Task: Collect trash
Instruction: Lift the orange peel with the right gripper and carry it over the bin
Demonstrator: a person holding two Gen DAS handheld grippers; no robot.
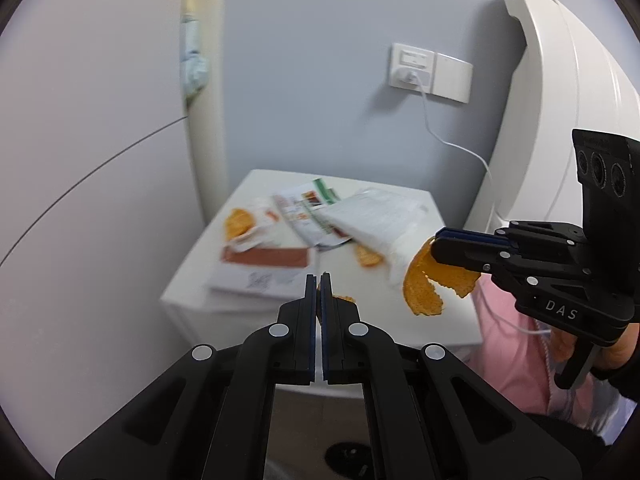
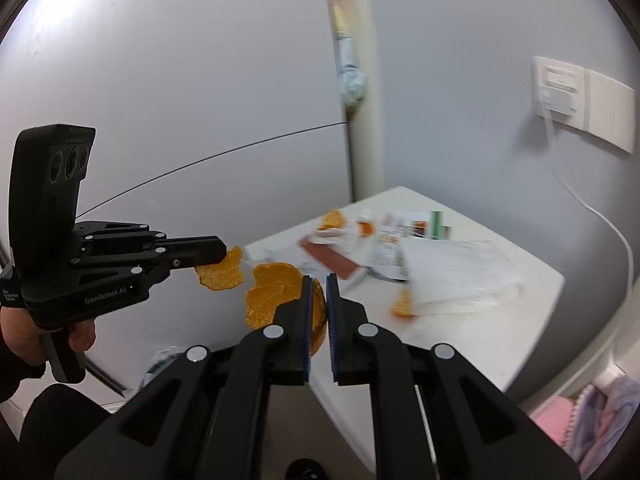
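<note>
A: Both hands are loaded. The left gripper [image 2: 224, 254] is pinched fully closed on a small piece of orange peel [image 2: 219, 274], and the right gripper [image 1: 434, 246] is clamped on a bigger curl of peel [image 1: 424, 286] that hangs below its fingers.

B: And both are off the white surface [image 1: 404, 304]?

A: Yes, each peel is in the air, in front of the near edge of the surface rather than resting on it. I'd judge the step in hand to be carrying them away to wherever the trash goes (no bin shows in either view, so I can't say where that is).

B: What makes the carry go well?

A: Keep both pinches closed all the way. The big peel is held near one end only, so most of it dangles; a quick swing could tear it or shake it loose. Move smoothly, and keep the two grippers apart so the hanging curl doesn't brush the other one.

B: What's left afterwards?

A: More peel: one piece [image 2: 402, 304] by the edge of the clear plastic bag [image 2: 460, 272], another [image 2: 332, 220] at the far side near the leaflets [image 2: 400, 236]. The pictures are blurred there, so I wouldn't sort the paper into trash or not. Release only once each gripper is over the container.
</note>
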